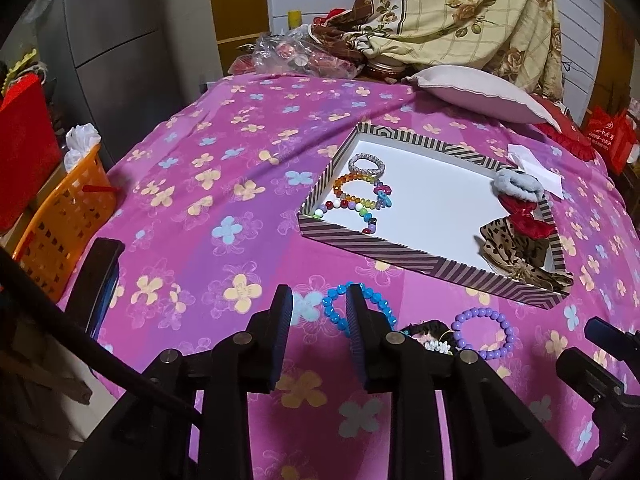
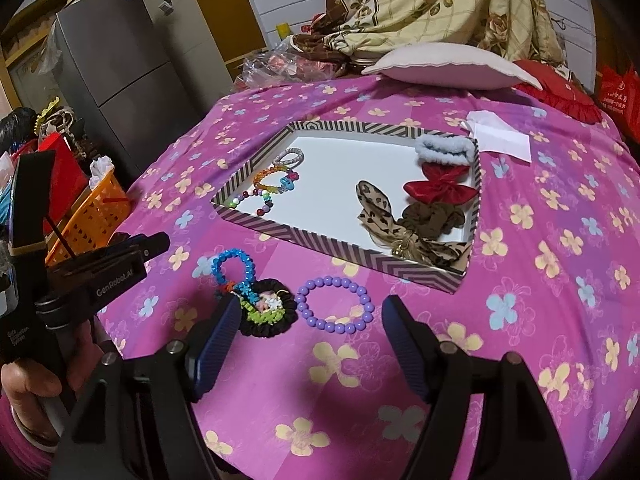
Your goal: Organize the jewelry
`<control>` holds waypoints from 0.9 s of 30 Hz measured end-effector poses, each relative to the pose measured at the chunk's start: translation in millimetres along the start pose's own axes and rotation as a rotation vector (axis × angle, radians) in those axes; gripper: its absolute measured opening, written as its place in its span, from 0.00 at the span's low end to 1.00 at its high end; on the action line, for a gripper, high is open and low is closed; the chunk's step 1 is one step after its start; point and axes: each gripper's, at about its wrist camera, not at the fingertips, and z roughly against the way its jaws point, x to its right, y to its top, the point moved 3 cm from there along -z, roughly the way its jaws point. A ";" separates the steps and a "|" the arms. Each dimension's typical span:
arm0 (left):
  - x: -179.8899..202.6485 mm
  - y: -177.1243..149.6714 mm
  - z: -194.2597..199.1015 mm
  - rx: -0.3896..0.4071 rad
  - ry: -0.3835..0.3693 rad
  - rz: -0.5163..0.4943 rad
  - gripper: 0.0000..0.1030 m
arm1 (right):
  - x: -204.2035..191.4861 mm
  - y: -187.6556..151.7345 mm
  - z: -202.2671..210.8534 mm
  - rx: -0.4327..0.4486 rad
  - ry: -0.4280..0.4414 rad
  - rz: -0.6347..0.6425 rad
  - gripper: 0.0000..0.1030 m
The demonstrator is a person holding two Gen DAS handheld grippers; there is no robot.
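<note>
A pink flowered bedspread [image 1: 224, 184] fills both views, and on it, right of centre, lies a shallow striped tray [image 1: 384, 254] with a white floor. In the tray's left corner sit a pale woven bracelet [image 1: 366, 165], a rainbow bead bracelet [image 1: 358, 188] and a string of mixed coloured beads [image 1: 352, 210]. At its right end are a grey fluffy scrunchie [image 1: 518, 186], a red bow [image 2: 436, 188] and a leopard-print hair tie [image 2: 384, 216].

Outside the tray, toward the lower centre of each frame, three pieces lie on the spread: a blue bead bracelet [image 2: 234, 266], a black ruffled scrunchie [image 2: 268, 312] with green and white trim that it touches, and a purple bead bracelet [image 2: 334, 304] just beside that.

The left gripper [image 1: 316, 320] stands with jaws parted and nothing between them; its right finger hides part of the blue bracelet. The right gripper [image 2: 308, 340] gapes wide and empty just below the purple bracelet. A hand [image 2: 36, 384] grasps the left gripper's handle at the lower left of the right wrist view. An orange basket [image 1: 64, 216] stands at the bed's left edge, a pillow [image 1: 476, 92] at the top.
</note>
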 end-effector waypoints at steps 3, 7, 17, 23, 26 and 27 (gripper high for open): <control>-1.2 -0.8 3.0 0.004 -0.002 0.006 0.39 | -2.3 -0.3 2.9 0.005 -0.001 0.005 0.74; -2.2 -2.4 7.1 0.009 -0.002 0.006 0.39 | -5.2 0.2 7.6 0.013 -0.002 0.013 0.77; -3.5 -5.0 17.8 0.024 -0.014 0.016 0.39 | -9.9 1.4 20.2 0.039 -0.017 0.020 0.77; -0.7 -6.9 21.4 0.026 -0.020 0.013 0.39 | -9.2 1.3 25.2 0.048 -0.020 0.017 0.78; 0.6 -8.0 23.7 0.029 -0.023 0.012 0.39 | -8.5 0.7 26.5 0.050 -0.020 0.013 0.78; 1.1 -8.3 24.3 0.030 -0.023 0.011 0.39 | -8.7 0.6 26.9 0.051 -0.021 0.012 0.78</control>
